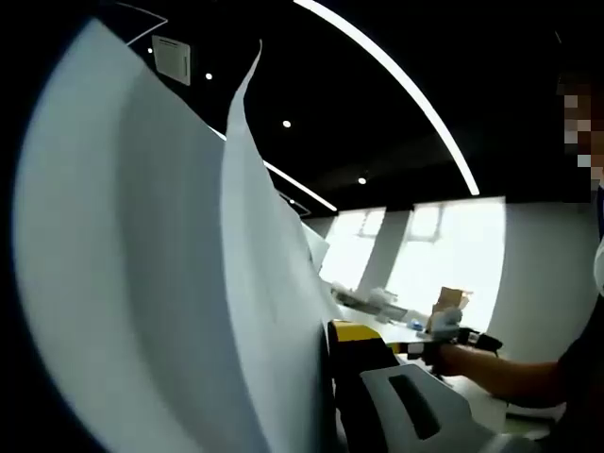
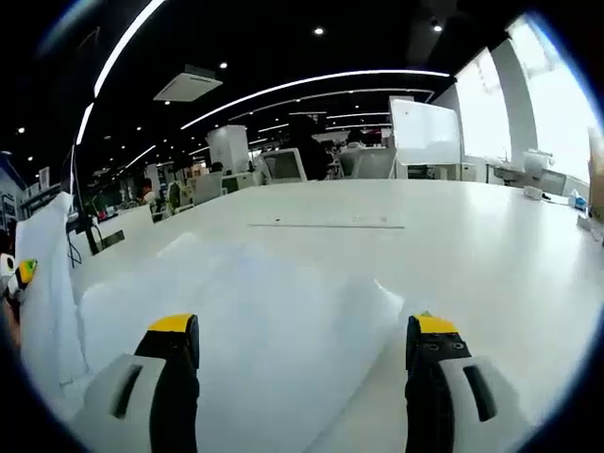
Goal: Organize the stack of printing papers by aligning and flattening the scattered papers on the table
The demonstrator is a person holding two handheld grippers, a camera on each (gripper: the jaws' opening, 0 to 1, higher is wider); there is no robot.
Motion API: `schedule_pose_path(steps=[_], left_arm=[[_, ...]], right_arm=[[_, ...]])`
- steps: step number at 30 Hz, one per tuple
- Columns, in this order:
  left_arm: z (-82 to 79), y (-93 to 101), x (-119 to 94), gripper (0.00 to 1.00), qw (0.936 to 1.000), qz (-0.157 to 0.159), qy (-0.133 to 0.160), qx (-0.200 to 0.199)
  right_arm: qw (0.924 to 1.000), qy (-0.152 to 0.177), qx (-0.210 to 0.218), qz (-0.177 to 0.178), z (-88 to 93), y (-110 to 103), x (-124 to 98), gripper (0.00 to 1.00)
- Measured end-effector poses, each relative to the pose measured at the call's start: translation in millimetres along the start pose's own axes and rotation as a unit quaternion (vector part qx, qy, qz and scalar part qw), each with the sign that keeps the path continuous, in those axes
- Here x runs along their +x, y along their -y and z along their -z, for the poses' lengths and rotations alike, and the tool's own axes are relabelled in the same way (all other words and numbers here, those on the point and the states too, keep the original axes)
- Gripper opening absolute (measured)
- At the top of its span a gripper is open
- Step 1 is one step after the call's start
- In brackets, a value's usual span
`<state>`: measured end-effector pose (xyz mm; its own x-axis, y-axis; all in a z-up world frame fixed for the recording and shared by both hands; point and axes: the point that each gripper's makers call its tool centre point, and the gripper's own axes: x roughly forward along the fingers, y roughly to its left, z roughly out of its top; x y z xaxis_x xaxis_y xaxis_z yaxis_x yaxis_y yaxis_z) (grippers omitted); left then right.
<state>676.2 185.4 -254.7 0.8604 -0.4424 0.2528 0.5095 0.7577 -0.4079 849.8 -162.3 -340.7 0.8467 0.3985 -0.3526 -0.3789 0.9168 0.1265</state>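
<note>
Papers [image 1: 160, 264] are seen raised on edge in the left gripper view, bowed into a tall curve against the dark ceiling, with the left claw [image 1: 326, 396] at their lower edge; one yellow-tipped jaw is visible beside the sheets, the other is hidden behind them, so it appears to be grasping the papers, though this is judged rather than plainly seen. In the right gripper view, more papers [image 2: 255, 330] lie spread and rumpled on the white surface [image 2: 472, 245], reaching between the jaws of the right claw [image 2: 302, 354], which is held wide apart and empty just above them. At the left edge of that view, the lifted sheets [image 2: 47, 283] are seen standing upright.

The sheets are judged light, thin and limp: they bend under their own weight, slide readily over one another and over the smooth surface, and crease if pinched hard. A hold near an edge or corner, with several sheets taken together, is thought best. The lifted bundle is likely to be tapped on its edge for squaring. The loose, wavy sheets would need gentle pressing flat rather than a firm squeeze.
</note>
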Motion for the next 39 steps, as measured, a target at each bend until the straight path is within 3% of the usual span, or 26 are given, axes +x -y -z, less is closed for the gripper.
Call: schedule_pose_path(steps=[16,22,34,36,38,39], left_arm=[[0.2,0.6,0,0.08,1.0000,-0.001,-0.001,0.002],[1.0,1.4,0,0.08,1.0000,-0.001,-0.003,0.004],[1.6,0.7,1,0.08,1.0000,-0.003,-0.004,0.005],[1.7,0.6,1,0.08,1.0000,-0.003,-0.004,0.006],[1.7,0.3,1,0.08,1.0000,-0.003,-0.005,0.006],[1.7,0.1,1,0.08,1.0000,-0.003,-0.005,0.006]], right_arm=[[0.9989,-0.017,-0.038,0.020,7.1,15,15,0.80],[0.9980,-0.021,-0.052,0.030,9.7,17,16,0.69],[0.9978,-0.015,-0.061,0.021,8.4,17,18,0.34],[0.9968,-0.012,-0.076,0.021,7.6,16,17,0.25],[0.9920,-0.003,-0.122,0.032,5.1,14,16,0.23],[0.9922,-0.003,-0.120,0.030,6.2,11,15,0.22]])
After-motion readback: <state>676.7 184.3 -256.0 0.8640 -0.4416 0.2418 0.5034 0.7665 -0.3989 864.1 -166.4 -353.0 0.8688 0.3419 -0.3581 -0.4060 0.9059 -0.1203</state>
